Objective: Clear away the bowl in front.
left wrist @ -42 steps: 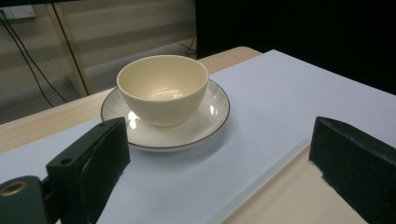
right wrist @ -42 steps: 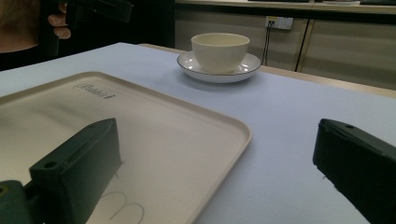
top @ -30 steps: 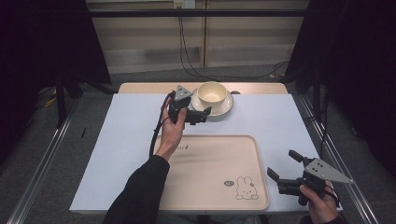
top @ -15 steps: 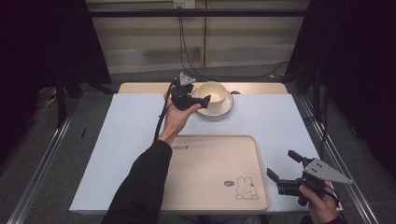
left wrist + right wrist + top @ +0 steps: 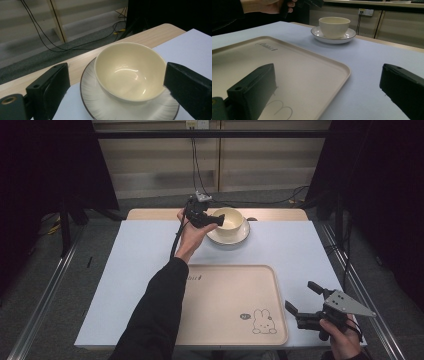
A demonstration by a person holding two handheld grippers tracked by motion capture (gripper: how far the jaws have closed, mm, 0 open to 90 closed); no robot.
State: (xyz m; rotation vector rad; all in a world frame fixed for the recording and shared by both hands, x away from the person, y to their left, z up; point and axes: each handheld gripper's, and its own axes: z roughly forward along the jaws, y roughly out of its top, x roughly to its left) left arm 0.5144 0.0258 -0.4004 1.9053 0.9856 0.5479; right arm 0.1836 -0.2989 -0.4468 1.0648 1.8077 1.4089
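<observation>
A cream bowl stands on a white saucer with a dark rim at the far middle of the table. My left gripper is held just left of the bowl, open, its jaws standing either side of the bowl without touching it. A beige tray with a rabbit drawing lies at the near middle. My right gripper is open near the tray's right front corner, with nothing between its jaws.
A light blue mat covers the wooden table. Cables hang down behind the table's far edge. Dark curtains and metal rails flank both sides.
My left gripper has moved away from me and to the right, up to the bowl, which now sits between its open jaws. The right gripper has stayed still.
</observation>
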